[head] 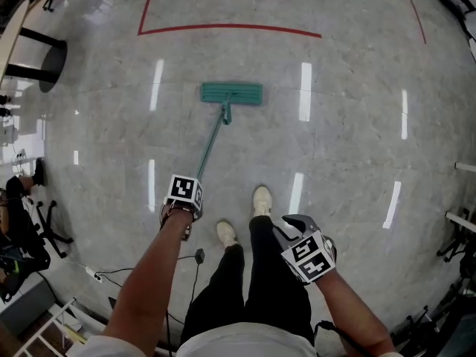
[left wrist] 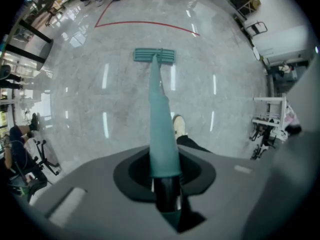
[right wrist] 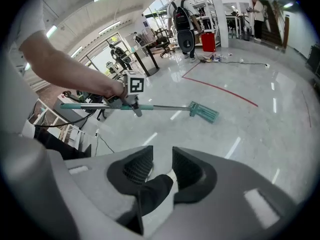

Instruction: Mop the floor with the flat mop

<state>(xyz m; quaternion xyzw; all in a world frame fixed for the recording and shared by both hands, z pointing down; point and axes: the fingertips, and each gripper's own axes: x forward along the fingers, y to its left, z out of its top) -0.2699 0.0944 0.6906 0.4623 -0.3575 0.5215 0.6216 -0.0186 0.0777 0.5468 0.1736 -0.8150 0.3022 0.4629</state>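
The flat mop's teal head [head: 231,93] lies flat on the grey marble floor ahead of me, also seen in the left gripper view [left wrist: 154,55] and the right gripper view [right wrist: 204,112]. Its handle [head: 210,145] slants back to my left gripper [head: 183,199], which is shut on the teal grip [left wrist: 161,134]. My right gripper [head: 295,224] hangs by my right leg, away from the mop. Its jaws [right wrist: 162,166] stand a little apart with nothing between them. From the right gripper view, the left gripper [right wrist: 126,101] holds the handle [right wrist: 160,107] about level.
My shoes [head: 261,199] stand just behind the mop. A red tape line [head: 230,28] marks the floor beyond. A black table base [head: 46,59] and chairs [head: 33,229] are at left, with a cable and power strip [head: 93,274] near my feet. White racks [left wrist: 270,115] stand at right. People [right wrist: 183,24] are far off.
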